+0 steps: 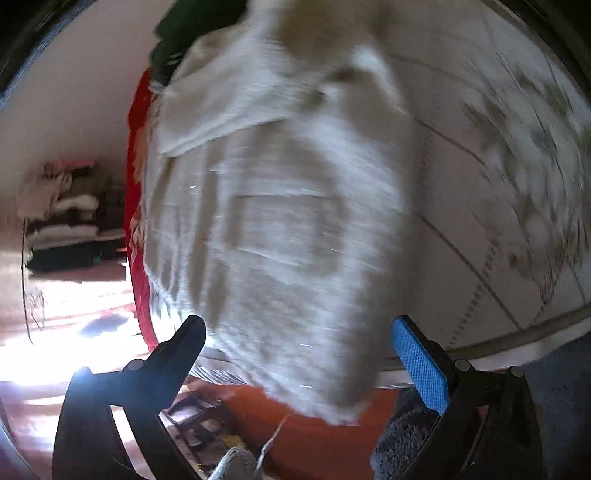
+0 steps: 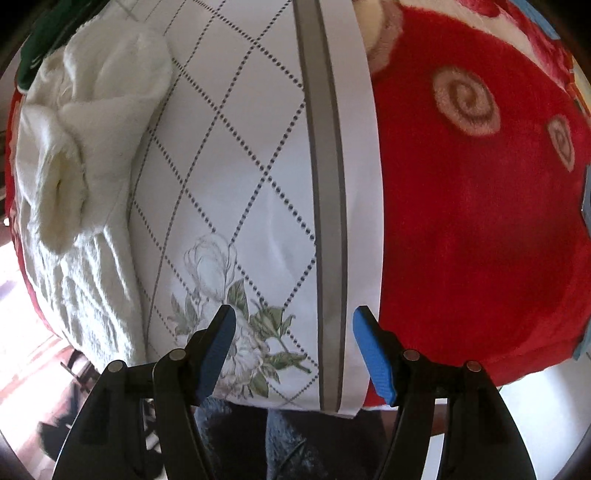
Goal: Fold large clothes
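Note:
A white knitted garment (image 1: 280, 206) lies bunched on the bed sheet and looks blurred in the left wrist view. My left gripper (image 1: 299, 332) hovers over its near end. Its jaws stand wide apart, and the blue pad (image 1: 421, 365) and the black finger (image 1: 184, 343) do not press on the cloth. In the right wrist view the same garment (image 2: 74, 166) lies crumpled at the left, with a rolled sleeve or cuff showing. My right gripper (image 2: 294, 321) is open above the bare sheet beside it, and nothing is between its blue pads (image 2: 218, 350).
The white sheet (image 2: 236, 155) has a dotted diamond pattern, a flower print and a grey stripe. A red plush blanket (image 2: 472, 206) lies to the right of it. A dark green cloth (image 1: 192, 33) sits beyond the garment. Folded clothes (image 1: 66, 218) are stacked far left. Dark fuzzy fabric (image 2: 258, 435) hangs below the bed edge.

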Action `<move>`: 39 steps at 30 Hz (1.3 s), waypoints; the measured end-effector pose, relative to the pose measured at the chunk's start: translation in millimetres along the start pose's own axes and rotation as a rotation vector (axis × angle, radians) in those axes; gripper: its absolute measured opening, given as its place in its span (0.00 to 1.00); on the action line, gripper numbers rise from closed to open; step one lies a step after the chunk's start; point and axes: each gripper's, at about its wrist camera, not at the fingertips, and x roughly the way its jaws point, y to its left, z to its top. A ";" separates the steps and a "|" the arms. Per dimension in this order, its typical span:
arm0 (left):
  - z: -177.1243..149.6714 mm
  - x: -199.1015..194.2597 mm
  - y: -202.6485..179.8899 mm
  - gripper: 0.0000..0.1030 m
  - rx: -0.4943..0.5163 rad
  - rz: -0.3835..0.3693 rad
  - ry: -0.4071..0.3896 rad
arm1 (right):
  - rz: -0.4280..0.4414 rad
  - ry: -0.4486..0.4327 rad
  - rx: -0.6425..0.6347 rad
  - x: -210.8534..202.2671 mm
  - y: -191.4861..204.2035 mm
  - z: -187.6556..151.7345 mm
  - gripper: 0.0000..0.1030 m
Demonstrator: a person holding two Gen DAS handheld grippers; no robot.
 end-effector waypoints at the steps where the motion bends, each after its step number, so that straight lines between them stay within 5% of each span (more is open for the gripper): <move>1: 0.0 7.3 -8.2 1.00 0.016 0.009 0.016 | 0.002 -0.008 0.004 2.3 1.2 2.3 0.66; 9: 14.0 49.3 1.1 1.00 -0.062 -0.007 0.112 | 0.078 -0.041 0.010 6.4 4.0 30.1 0.66; 15: 25.6 48.4 34.1 1.00 -0.107 0.113 0.060 | 0.188 -0.048 -0.017 15.5 16.5 44.7 0.66; 20: 36.6 64.0 49.0 1.00 -0.138 0.120 0.071 | 0.496 -0.027 0.003 31.0 23.5 54.6 0.71; 23: 36.3 52.1 57.3 0.75 -0.188 0.101 0.037 | 0.759 -0.022 0.008 41.6 35.1 58.7 0.76; 25: 34.3 37.2 53.0 0.37 -0.200 0.081 0.012 | 0.853 -0.025 0.014 47.0 44.1 62.8 0.76; 27: 34.3 27.8 51.8 0.17 -0.204 0.068 -0.019 | 0.940 -0.045 0.025 51.1 54.5 64.5 0.76; 28: 33.6 24.6 51.5 0.16 -0.197 0.072 -0.029 | 0.978 -0.045 0.032 53.7 61.6 65.4 0.77; 31: 33.9 24.5 51.5 0.15 -0.182 0.061 -0.030 | 0.977 -0.078 0.051 56.1 76.5 69.8 0.84; 39: 37.7 23.5 54.5 0.13 -0.135 0.098 -0.043 | 0.772 -0.105 0.079 57.9 97.0 79.0 0.86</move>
